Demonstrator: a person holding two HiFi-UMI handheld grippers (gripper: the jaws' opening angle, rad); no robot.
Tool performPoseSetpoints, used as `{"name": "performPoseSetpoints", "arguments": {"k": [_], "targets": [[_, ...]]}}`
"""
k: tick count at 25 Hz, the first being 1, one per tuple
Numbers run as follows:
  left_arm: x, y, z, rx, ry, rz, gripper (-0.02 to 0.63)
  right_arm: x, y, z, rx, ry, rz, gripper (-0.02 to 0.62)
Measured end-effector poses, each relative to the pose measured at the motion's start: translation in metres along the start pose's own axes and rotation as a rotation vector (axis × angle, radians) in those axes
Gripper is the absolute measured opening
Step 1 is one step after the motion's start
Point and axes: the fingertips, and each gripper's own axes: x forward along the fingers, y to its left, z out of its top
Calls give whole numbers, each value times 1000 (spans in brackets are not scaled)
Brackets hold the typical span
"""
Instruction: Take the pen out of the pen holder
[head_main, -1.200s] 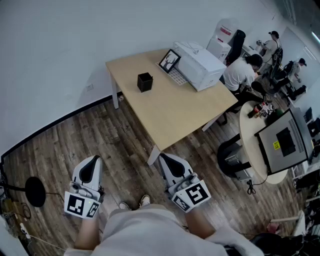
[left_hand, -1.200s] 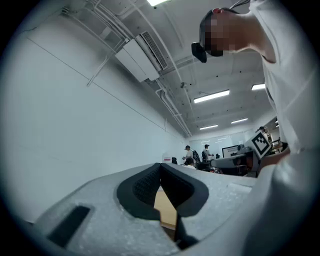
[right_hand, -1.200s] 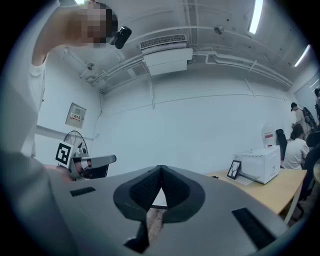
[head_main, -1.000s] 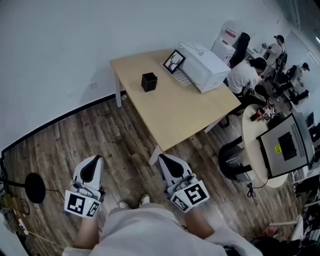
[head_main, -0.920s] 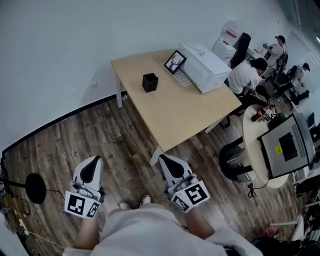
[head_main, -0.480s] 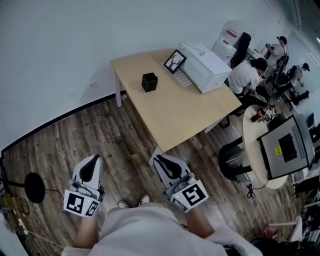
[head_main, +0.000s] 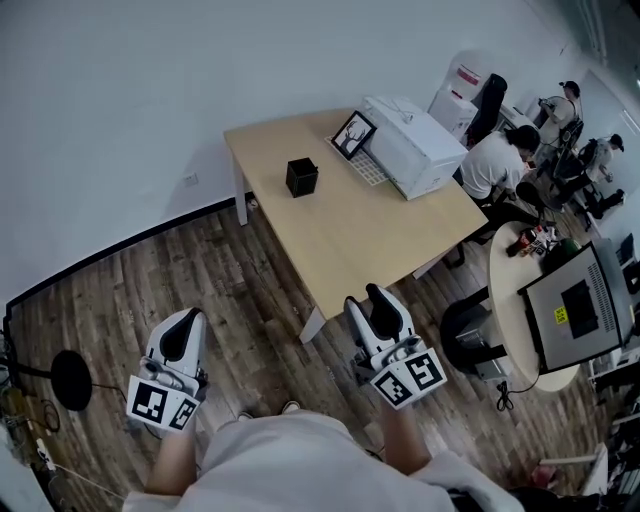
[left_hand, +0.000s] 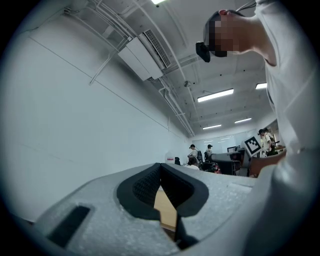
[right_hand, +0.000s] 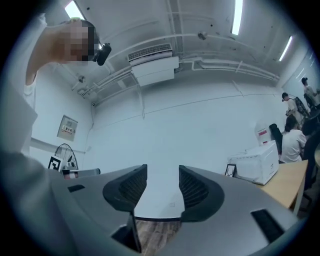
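The black square pen holder (head_main: 302, 176) stands on the far left part of the light wood table (head_main: 380, 240); from this distance I cannot make out a pen in it. Both grippers are held low over the wood floor, well short of the table. My left gripper (head_main: 183, 318) (left_hand: 160, 167) has its pads meeting at the tips with nothing held. My right gripper (head_main: 368, 298) (right_hand: 163, 172) is beside the table's near corner. Its jaws have just been opening, and a clear gap with nothing in it shows between the pads.
A white printer (head_main: 415, 145) and a small picture frame (head_main: 353, 135) sit at the table's far right. People sit at desks (head_main: 495, 160) beyond. A round table with a monitor (head_main: 575, 305) and a black chair (head_main: 468, 335) stand right. A black round stand (head_main: 70, 380) is at left.
My right gripper moved right and forward to the table's near corner, and its jaws went from shut to open. The left gripper barely shifted.
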Motion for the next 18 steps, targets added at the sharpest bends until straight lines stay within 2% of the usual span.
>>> {"name": "performPoseSetpoints", "arguments": {"k": [3, 5, 9, 13, 18], "targets": [[11, 0, 4, 16, -10, 5, 11, -1, -26, 6, 2, -23, -43, 259], [18, 0, 4, 19, -15, 13, 11, -2, -39, 7, 5, -36, -58, 292], [30, -1, -1, 36, -9, 29, 11, -4, -58, -4, -11, -13, -65, 296], [31, -2, -15, 34, 33, 49, 11, 4, -67, -20, -15, 13, -64, 298], [38, 14, -37, -11, 73, 74, 11, 24, -69, -40, -15, 54, -37, 298]]}}
